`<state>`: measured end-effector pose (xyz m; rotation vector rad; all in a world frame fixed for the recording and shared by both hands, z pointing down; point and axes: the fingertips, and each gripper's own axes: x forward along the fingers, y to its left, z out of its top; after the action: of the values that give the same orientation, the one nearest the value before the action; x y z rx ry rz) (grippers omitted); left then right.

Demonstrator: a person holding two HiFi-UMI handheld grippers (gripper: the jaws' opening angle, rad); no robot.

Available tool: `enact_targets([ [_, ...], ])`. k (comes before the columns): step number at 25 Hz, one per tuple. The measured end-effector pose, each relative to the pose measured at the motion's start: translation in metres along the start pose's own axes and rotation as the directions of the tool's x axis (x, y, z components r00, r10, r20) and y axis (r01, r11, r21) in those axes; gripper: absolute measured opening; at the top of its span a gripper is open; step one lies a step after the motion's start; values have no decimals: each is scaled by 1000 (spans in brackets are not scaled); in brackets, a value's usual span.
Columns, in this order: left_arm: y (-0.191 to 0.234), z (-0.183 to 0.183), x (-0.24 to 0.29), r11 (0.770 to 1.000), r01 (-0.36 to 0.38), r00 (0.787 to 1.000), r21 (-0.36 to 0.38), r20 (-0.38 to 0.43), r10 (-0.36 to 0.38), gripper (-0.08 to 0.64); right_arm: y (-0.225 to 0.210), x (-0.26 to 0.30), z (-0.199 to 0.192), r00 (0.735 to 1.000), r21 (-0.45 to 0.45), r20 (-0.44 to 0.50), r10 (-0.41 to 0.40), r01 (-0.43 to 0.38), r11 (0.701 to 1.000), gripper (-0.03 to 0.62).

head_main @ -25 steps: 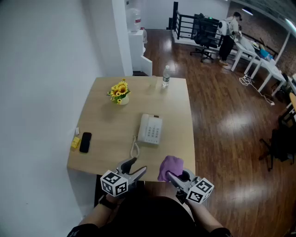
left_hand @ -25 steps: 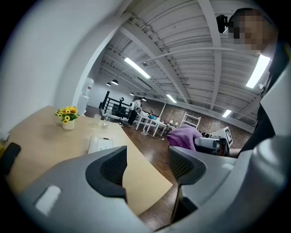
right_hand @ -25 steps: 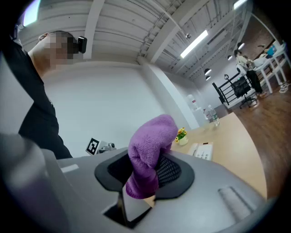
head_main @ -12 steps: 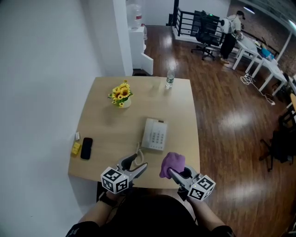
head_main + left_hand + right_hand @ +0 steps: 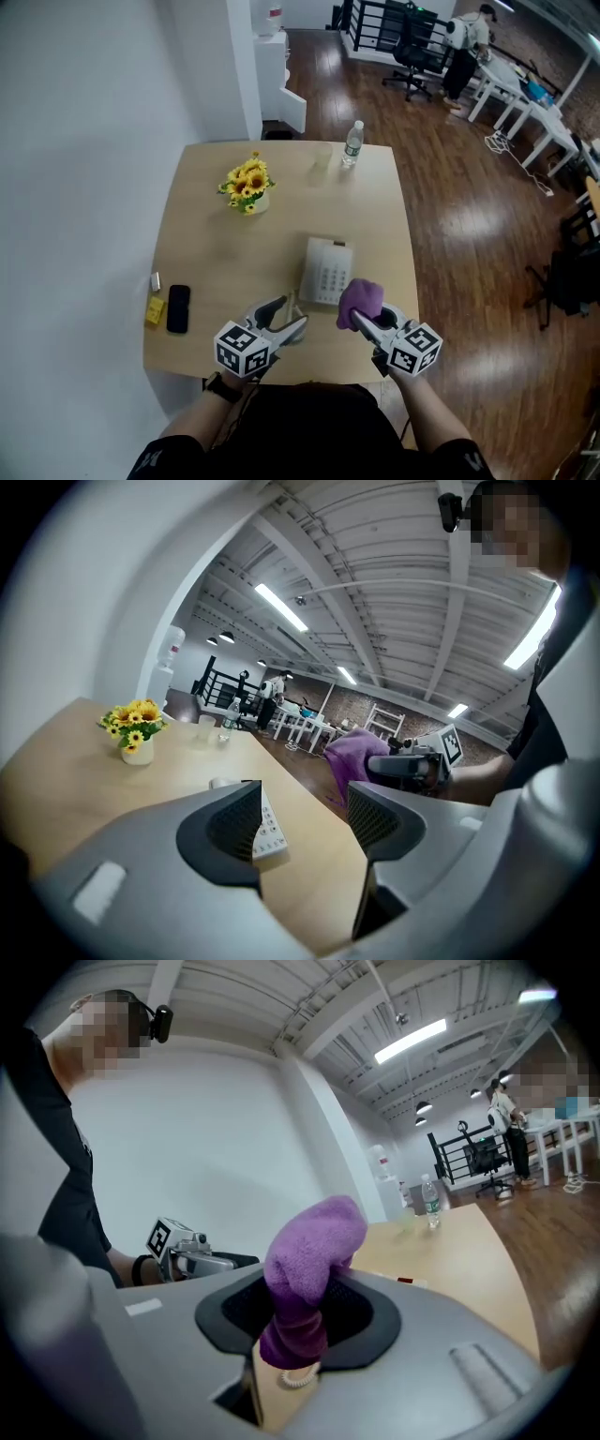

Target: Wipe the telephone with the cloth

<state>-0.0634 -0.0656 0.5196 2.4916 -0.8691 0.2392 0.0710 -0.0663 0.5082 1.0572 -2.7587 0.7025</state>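
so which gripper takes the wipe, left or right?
Right, I'd say: the right gripper is shut on the purple cloth, close by the telephone; the left gripper is open and empty.

The right gripper holds the purple cloth by the telephone

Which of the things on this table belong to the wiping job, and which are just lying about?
For the job:
white push-button telephone
purple fluffy cloth, held in the right gripper
left gripper, open and empty

Lying about:
yellow flowers in a white pot
clear plastic water bottle
black mobile phone
small yellow block
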Motion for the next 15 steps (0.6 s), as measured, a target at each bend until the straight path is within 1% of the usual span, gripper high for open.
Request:
enact_targets([
  [3, 21, -2, 8, 1000, 16, 999, 6, -29, -15, 279, -22, 32, -3, 999, -23, -45, -28, 27, 999, 133],
  [5, 29, -1, 12, 1000, 20, 999, 5, -40, -20, 279, -37, 55, -6, 993, -60, -106, -52, 46, 997, 134],
  [7, 35, -1, 14, 1000, 15, 999, 5, -51, -15, 279, -54, 80, -9, 980, -123, -183, -77, 55, 991, 133],
  [9, 44, -4, 15, 1000, -4, 998, 2, -69, 4, 278, -71, 109, -12, 961, -192, -259, -94, 45, 980, 135],
  [12, 59, -10, 16, 999, -42, 996, -26, -84, 40, 278, -95, 153, -17, 924, -287, -362, -122, 14, 958, 135],
  [15, 74, -17, 19, 995, -85, 993, -55, -90, 80, 278, -116, 193, -21, 878, -406, -452, -160, -42, 913, 133],
])
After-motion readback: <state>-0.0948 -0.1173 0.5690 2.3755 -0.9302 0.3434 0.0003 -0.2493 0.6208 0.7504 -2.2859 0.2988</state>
